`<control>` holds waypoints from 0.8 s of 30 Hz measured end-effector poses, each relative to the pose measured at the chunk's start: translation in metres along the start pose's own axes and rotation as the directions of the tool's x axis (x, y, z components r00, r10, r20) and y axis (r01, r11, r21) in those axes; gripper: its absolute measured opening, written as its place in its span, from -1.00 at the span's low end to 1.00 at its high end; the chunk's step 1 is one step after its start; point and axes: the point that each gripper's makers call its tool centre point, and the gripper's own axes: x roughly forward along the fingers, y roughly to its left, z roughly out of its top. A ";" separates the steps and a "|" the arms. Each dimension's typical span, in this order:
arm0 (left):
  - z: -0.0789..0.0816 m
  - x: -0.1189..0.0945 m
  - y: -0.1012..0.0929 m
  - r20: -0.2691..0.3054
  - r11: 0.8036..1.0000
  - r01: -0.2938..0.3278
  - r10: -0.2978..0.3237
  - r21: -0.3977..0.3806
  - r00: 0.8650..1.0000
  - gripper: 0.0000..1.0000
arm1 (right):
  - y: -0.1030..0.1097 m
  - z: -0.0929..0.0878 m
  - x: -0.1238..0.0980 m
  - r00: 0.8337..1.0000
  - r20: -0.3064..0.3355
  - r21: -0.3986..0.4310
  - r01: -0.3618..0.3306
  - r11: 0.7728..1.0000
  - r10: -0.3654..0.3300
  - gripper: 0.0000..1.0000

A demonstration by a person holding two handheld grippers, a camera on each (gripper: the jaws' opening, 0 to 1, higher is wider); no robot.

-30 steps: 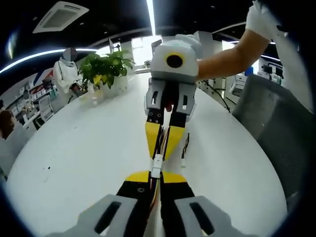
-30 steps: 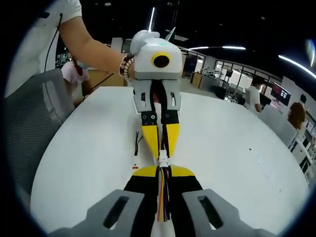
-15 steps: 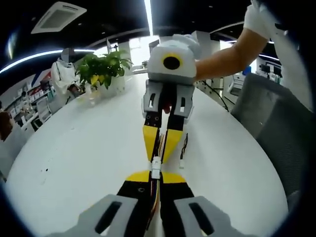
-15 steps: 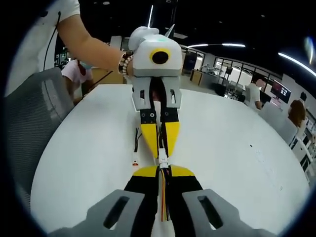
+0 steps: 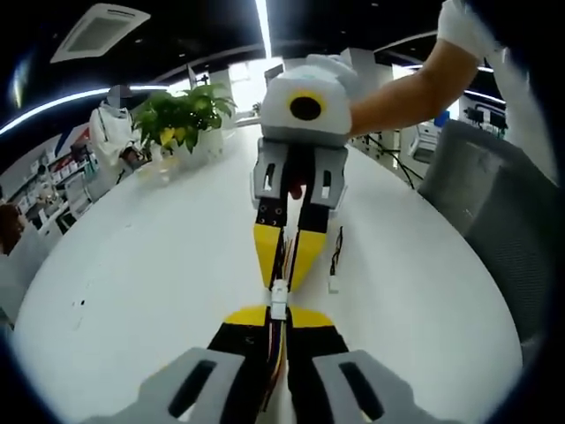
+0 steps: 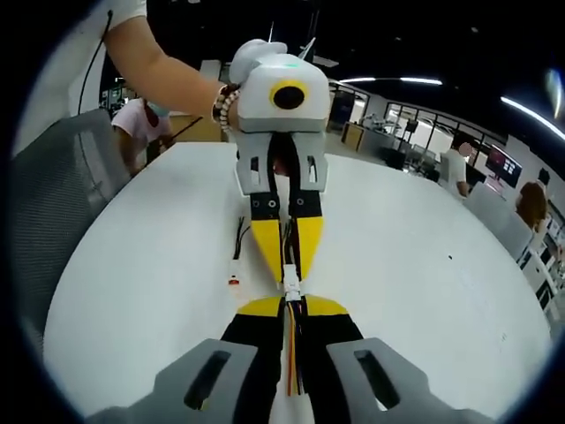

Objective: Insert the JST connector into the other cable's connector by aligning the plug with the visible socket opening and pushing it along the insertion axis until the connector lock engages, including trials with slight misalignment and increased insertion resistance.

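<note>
Left hand-held gripper (image 5: pixel 278 311) clamps its cable; right hand-held gripper (image 6: pixel 291 305) clamps the other. White connectors (image 5: pixel 279 296) meet (lock unclear). Off-axis push risks jamming.

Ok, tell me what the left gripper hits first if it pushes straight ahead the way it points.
The white connector held at its tips, and right behind that the yellow tips of the right gripper facing it head-on. Whether the plug is fully seated cannot be told.

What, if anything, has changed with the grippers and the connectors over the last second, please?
Nothing visibly changed: the left gripper and right gripper remain tip to tip, jaws shut on their cables, white connectors together between them. A spare cable stays on the table.
</note>
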 end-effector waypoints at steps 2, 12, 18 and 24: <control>-0.005 0.002 0.002 -0.008 1.000 0.001 -0.001 -0.005 1.000 -1.00 | 0.001 -0.004 0.003 1.000 -0.001 0.006 0.003 1.000 -0.003 -0.93; -0.016 0.006 0.004 -0.033 0.999 0.002 -0.003 -0.039 0.999 -0.99 | 0.001 -0.010 0.009 1.000 0.005 0.056 0.008 0.998 -0.008 -0.92; -0.021 0.006 0.004 -0.066 0.999 -0.015 0.013 -0.029 0.998 -0.89 | 0.001 -0.017 0.012 1.000 -0.014 0.086 0.012 0.996 -0.011 -0.91; -0.021 0.004 0.004 -0.064 0.999 -0.019 0.016 -0.042 0.998 -0.89 | -0.003 -0.018 0.011 1.000 -0.010 0.107 0.023 0.994 -0.022 -0.91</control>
